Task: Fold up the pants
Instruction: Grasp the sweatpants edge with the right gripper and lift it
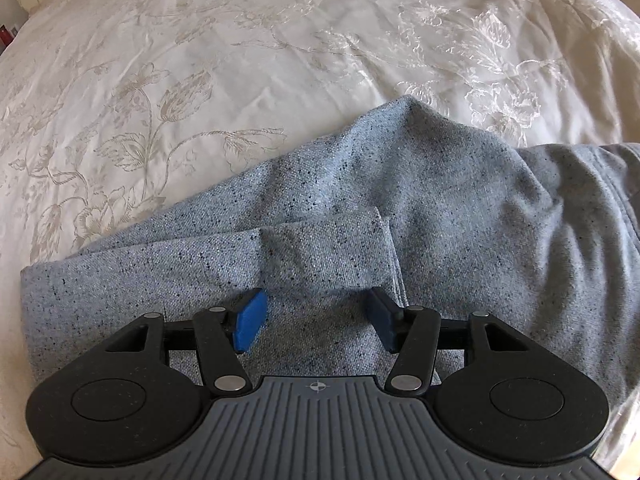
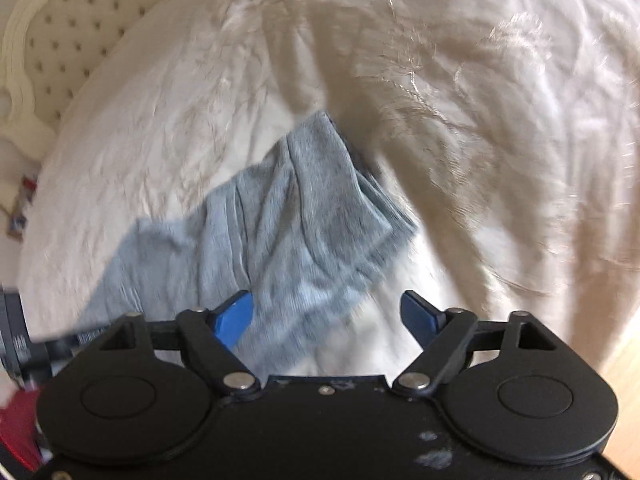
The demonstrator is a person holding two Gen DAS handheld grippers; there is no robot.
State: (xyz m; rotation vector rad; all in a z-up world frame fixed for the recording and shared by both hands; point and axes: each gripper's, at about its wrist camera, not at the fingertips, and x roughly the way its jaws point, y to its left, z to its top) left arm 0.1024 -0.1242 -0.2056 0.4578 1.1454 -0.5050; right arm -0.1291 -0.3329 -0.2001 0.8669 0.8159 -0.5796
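The pants (image 1: 360, 216) are grey-blue speckled fabric lying bunched on a cream bedspread (image 1: 200, 60). In the left wrist view my left gripper (image 1: 316, 320) is open just above the cloth, its blue pads (image 1: 250, 322) straddling a folded leg cuff, holding nothing. In the right wrist view, which is motion-blurred, the pants (image 2: 280, 232) lie in a crumpled strip running away from me. My right gripper (image 2: 332, 320) is open and empty over the near end of the fabric, left pad over cloth, right pad over bedspread.
The embroidered floral bedspread (image 2: 480, 120) covers the bed all around the pants. A tufted cream headboard (image 2: 60, 32) stands at the far left in the right wrist view. Wooden floor (image 2: 624, 360) shows at the right edge. The other gripper's body (image 2: 16, 340) shows at the left edge.
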